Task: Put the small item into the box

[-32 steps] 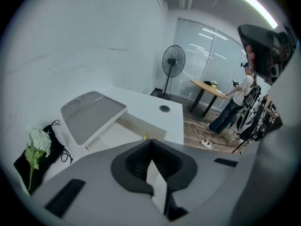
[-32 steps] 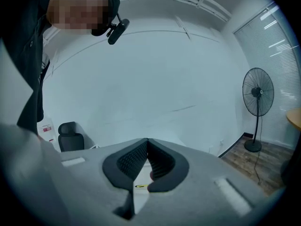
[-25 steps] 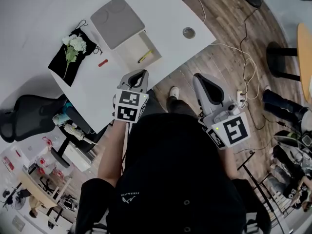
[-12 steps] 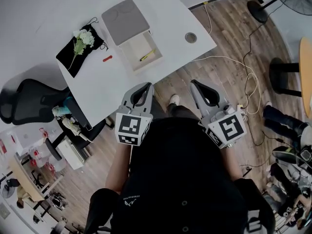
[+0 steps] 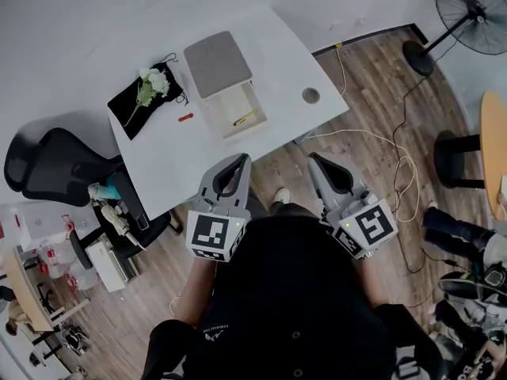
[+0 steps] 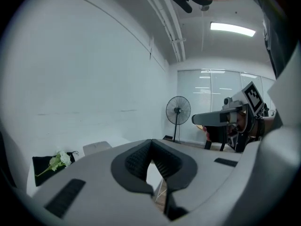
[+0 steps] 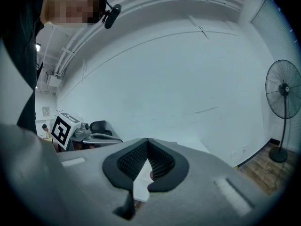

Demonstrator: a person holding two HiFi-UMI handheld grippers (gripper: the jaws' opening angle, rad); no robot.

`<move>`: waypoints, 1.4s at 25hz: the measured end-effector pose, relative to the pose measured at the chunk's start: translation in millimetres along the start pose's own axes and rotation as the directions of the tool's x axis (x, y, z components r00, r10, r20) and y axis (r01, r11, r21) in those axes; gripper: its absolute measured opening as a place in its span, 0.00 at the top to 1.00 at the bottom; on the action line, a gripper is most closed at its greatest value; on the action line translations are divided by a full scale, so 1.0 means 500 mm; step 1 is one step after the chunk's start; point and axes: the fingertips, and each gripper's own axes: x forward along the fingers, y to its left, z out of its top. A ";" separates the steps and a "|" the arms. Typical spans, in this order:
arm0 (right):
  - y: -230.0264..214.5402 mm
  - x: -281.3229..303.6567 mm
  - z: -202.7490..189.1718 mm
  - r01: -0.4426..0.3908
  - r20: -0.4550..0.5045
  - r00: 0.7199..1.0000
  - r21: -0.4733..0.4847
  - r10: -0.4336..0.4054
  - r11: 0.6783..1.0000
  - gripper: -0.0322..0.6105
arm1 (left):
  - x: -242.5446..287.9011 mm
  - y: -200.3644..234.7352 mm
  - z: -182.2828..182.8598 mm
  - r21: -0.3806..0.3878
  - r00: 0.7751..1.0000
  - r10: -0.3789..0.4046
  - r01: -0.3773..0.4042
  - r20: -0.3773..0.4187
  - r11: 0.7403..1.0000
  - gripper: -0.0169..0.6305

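Note:
In the head view, a small red item (image 5: pixel 185 118) lies on the white table (image 5: pixel 170 161), just left of an open box (image 5: pixel 235 109). The box's grey lid (image 5: pixel 217 62) rests at its far end, and a yellow object (image 5: pixel 245 119) lies inside. My left gripper (image 5: pixel 240 159) and right gripper (image 5: pixel 315 159) hover side by side near the table's front edge, over the wooden floor. Both are shut and hold nothing. In the gripper views the left gripper (image 6: pixel 151 142) and right gripper (image 7: pixel 147 141) have their jaws closed tip to tip.
A black cloth with white flowers (image 5: pixel 146 93) lies at the table's left end. A round cable hole (image 5: pixel 310 96) is right of the box. A black office chair (image 5: pixel 47 165) stands to the left. Cables (image 5: pixel 380 145) trail over the floor, with a fan (image 5: pixel 467 6) at far right.
The view has drawn back from the table. Both grippers have come off the table edge toward the body; the left one, earlier over the tabletop, is now short of it.

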 end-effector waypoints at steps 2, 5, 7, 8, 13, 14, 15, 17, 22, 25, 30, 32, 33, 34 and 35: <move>0.003 -0.010 0.032 -0.006 0.035 0.999 -0.009 0.007 1.000 0.94 | -0.011 -0.007 0.043 0.019 0.999 -0.002 0.001 0.052 1.000 0.97; 0.004 -0.027 0.081 -0.002 0.084 0.996 -0.037 0.005 0.999 0.94 | -0.026 -0.018 0.110 0.042 0.990 -0.007 0.001 0.141 0.999 0.97; 0.003 -0.036 0.114 0.004 0.115 0.993 -0.059 0.002 0.998 0.94 | -0.035 -0.015 0.145 0.059 0.985 -0.007 -0.004 0.171 0.998 0.97; 0.002 -0.040 0.130 0.009 0.129 0.992 -0.071 0.000 0.997 0.94 | -0.039 -0.014 0.161 0.067 0.983 -0.007 -0.006 0.184 0.998 0.97; -0.003 -0.066 0.178 0.038 0.174 0.985 -0.105 -0.019 0.994 0.94 | -0.058 -0.020 0.229 0.101 0.964 -0.002 -0.026 0.266 0.995 0.97; -0.005 -0.071 0.185 0.039 0.186 0.982 -0.105 -0.019 0.994 0.94 | -0.060 -0.021 0.236 0.108 0.960 0.001 -0.032 0.278 0.994 0.97; -0.006 -0.074 0.191 0.040 0.197 0.980 -0.102 -0.019 0.994 0.94 | -0.061 -0.022 0.239 0.114 0.959 0.003 -0.038 0.284 0.993 0.97; -0.009 -0.079 0.197 0.042 0.212 0.977 -0.093 -0.021 0.995 0.94 | -0.060 -0.025 0.233 0.124 0.961 0.005 -0.040 0.277 0.991 0.97; -0.016 -0.072 0.186 0.040 0.222 0.975 -0.047 -0.028 0.998 0.94 | -0.054 -0.029 0.214 0.113 0.966 -0.005 -0.025 0.258 0.993 0.97; -0.015 -0.071 0.177 0.035 0.204 0.979 -0.060 -0.022 0.998 0.94 | -0.050 -0.030 0.210 0.101 0.967 0.005 -0.032 0.256 0.994 0.97; -0.013 -0.072 0.171 0.022 0.181 0.983 -0.080 -0.007 0.997 0.94 | -0.045 -0.046 0.219 0.077 0.959 -0.001 -0.022 0.283 0.997 0.97; -0.016 -0.073 0.169 0.022 0.180 0.984 -0.075 -0.009 0.997 0.94 | -0.043 -0.053 0.218 0.066 0.958 -0.005 -0.015 0.286 0.998 0.97; -0.017 -0.072 0.168 0.022 0.180 0.984 -0.072 -0.009 0.997 0.94 | -0.042 -0.054 0.215 0.066 0.959 -0.005 -0.014 0.282 0.998 0.97; -0.016 -0.071 0.167 0.020 0.180 0.984 -0.070 -0.008 0.997 0.94 | -0.042 -0.055 0.213 0.062 0.959 -0.006 -0.012 0.284 0.998 0.97; -0.015 -0.069 0.166 0.019 0.180 0.984 -0.069 -0.006 0.997 0.94 | -0.042 -0.055 0.212 0.056 0.958 -0.006 -0.010 0.288 0.998 0.97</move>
